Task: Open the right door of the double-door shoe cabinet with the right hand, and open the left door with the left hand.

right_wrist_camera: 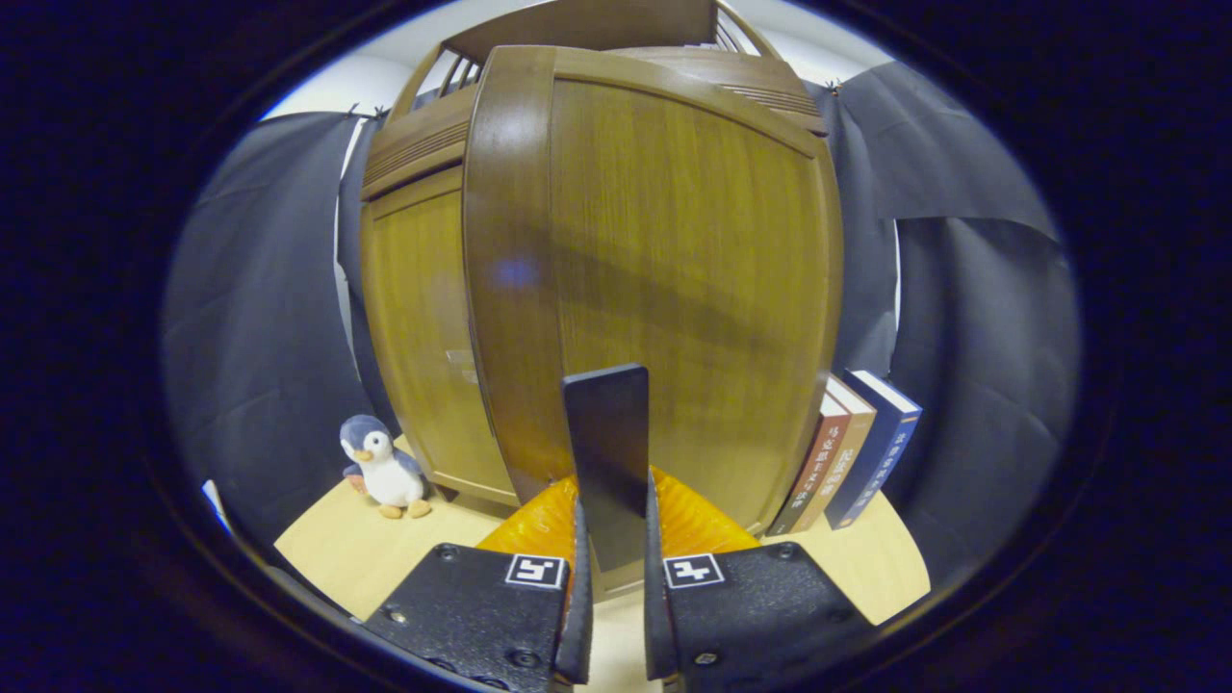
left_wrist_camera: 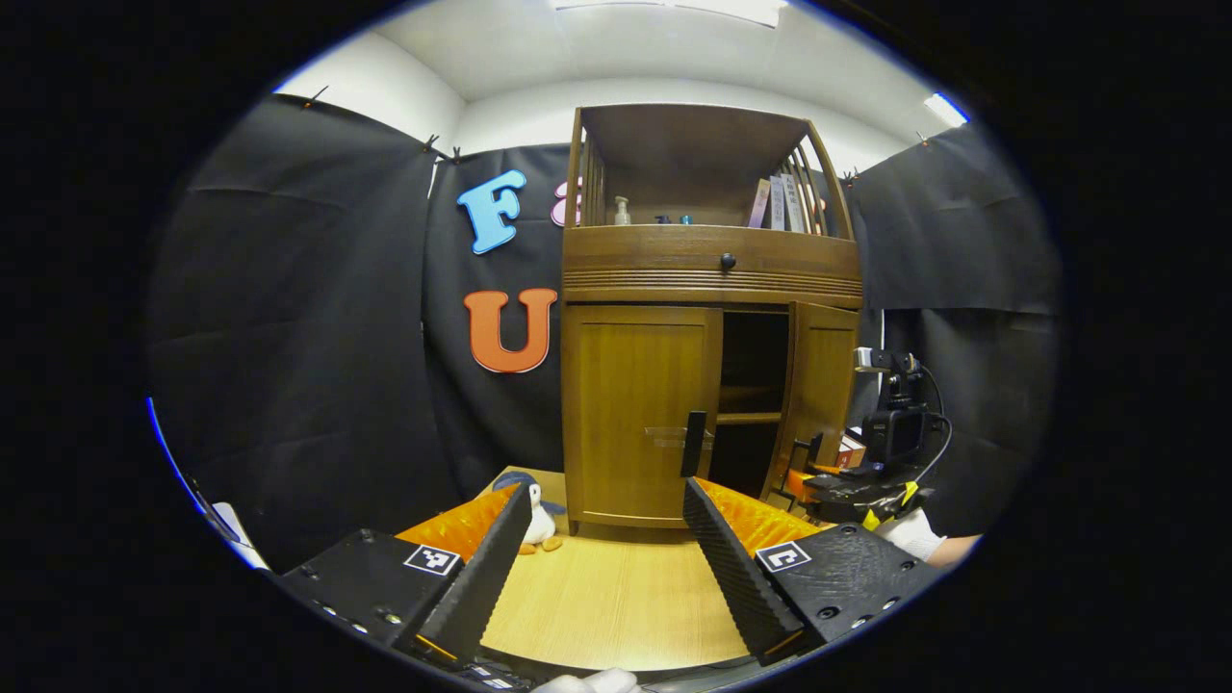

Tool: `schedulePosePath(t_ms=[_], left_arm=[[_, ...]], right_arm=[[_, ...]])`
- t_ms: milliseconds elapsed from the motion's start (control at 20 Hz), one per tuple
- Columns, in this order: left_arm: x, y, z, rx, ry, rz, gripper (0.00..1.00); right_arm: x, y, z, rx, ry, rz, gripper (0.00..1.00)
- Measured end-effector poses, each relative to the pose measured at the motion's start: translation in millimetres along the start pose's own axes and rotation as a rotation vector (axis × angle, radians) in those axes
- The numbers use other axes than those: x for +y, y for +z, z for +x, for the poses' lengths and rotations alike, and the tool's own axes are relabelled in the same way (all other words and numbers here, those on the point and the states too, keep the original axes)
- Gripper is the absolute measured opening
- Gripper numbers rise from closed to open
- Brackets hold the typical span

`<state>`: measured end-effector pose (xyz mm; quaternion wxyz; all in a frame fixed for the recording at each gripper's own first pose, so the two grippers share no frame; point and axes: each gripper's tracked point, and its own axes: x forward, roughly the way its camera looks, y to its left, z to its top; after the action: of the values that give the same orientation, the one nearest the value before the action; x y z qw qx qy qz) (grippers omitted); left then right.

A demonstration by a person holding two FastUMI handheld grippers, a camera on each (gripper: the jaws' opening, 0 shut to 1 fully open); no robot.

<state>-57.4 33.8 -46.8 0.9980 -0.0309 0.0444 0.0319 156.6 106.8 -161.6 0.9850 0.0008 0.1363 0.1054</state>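
1. The shoe cabinet (left_wrist_camera: 710,279) stood on the pale wooden desk (left_wrist_camera: 616,597) against the black cloth wall, with an open shelf on top and a drawer with a dark knob (left_wrist_camera: 728,261) below it.
2. In the left gripper view, the left door (left_wrist_camera: 640,414) lay flat against the cabinet front, while the right door (left_wrist_camera: 821,385) stood swung outward, showing a dark interior with a shelf board between the two doors.
3. The left claw (left_wrist_camera: 606,553) hung well back from the cabinet with its fingers spread wide and nothing between them, aimed roughly at the left door.
4. The right claw (right_wrist_camera: 612,587) was closed on the dark handle (right_wrist_camera: 606,452) of the right door, both fingers pressing the flat bar from either side.
5. In the left gripper view, that right claw (left_wrist_camera: 818,472) showed at the open door's edge, held by a gloved hand (left_wrist_camera: 910,532).
6. In the right gripper view, the right door's panel (right_wrist_camera: 674,269) loomed close, tilted away from the left door (right_wrist_camera: 423,337) behind it.
7. A plush penguin (right_wrist_camera: 382,466) sat on the desk near the cabinet's left corner.
8. Several books (right_wrist_camera: 852,452) leaned upright just beside the cabinet's right side.
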Motion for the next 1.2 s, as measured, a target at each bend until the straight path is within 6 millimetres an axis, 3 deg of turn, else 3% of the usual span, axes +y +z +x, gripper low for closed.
schedulePosePath(t_ms=[450, 850, 1150, 1200], left_arm=[[-48, -4, 21, 0.013, -0.133, 0.014, 0.96], [-88, -8, 25, 0.02, -0.211, 0.022, 0.96], [-107, -6, 30, 0.021, -0.234, 0.024, 0.96], [-109, -6, 31, 0.02, -0.236, 0.026, 0.96]], right_arm=[[-39, -10, -42, -0.007, -0.048, 0.046, 0.21], [-92, -16, -69, -0.018, -0.121, 0.049, 0.1], [-153, -18, -78, -0.023, -0.187, 0.039, 0.04], [-154, -19, -77, -0.016, -0.162, 0.078, 0.04]])
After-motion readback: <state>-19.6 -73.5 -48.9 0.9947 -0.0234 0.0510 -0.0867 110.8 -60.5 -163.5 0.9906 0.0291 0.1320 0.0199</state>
